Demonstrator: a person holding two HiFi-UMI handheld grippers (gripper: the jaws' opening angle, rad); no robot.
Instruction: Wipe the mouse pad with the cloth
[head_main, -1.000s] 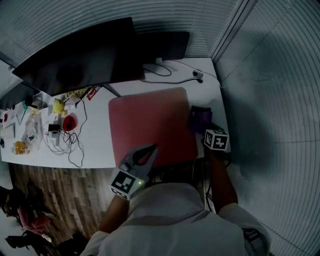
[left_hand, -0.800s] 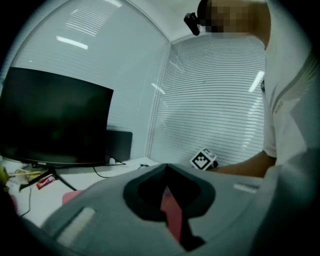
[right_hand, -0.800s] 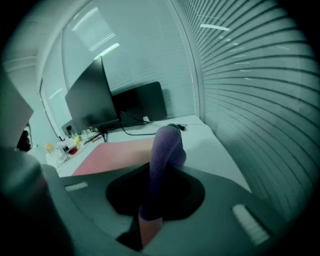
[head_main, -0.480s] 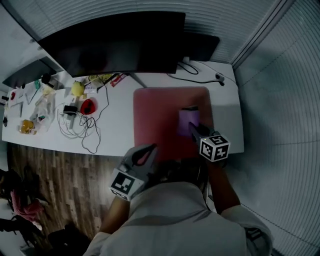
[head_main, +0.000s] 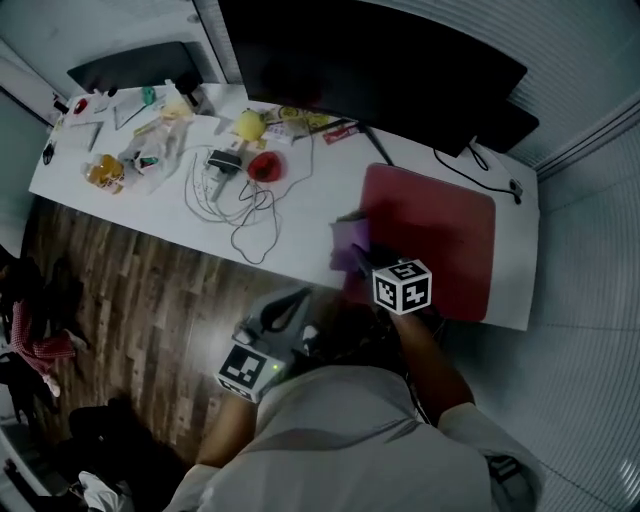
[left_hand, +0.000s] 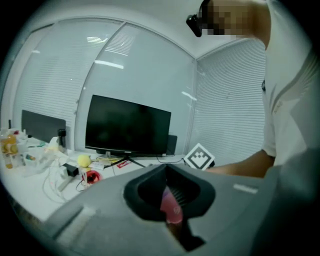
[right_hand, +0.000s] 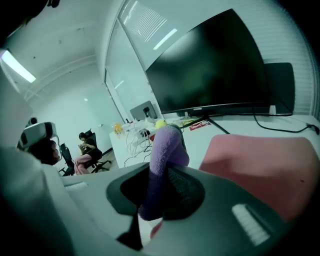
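Note:
The red mouse pad lies on the white desk, in front of the black monitor. My right gripper is shut on the purple cloth, which rests at the pad's left edge. In the right gripper view the cloth stands pinched between the jaws, with the pad to its right. My left gripper hangs off the desk's front edge near the person's body, jaws together and holding nothing. Through its narrow slot in the left gripper view a bit of the pad shows.
Left of the pad the desk carries tangled white cables, a red object, a yellow ball and several small items. A second dark monitor stands at the far left. Wooden floor lies below the desk edge.
The right gripper has dragged the cloth from the pad's right side across to its left edge. The head view has swung left. The left gripper has stayed put.

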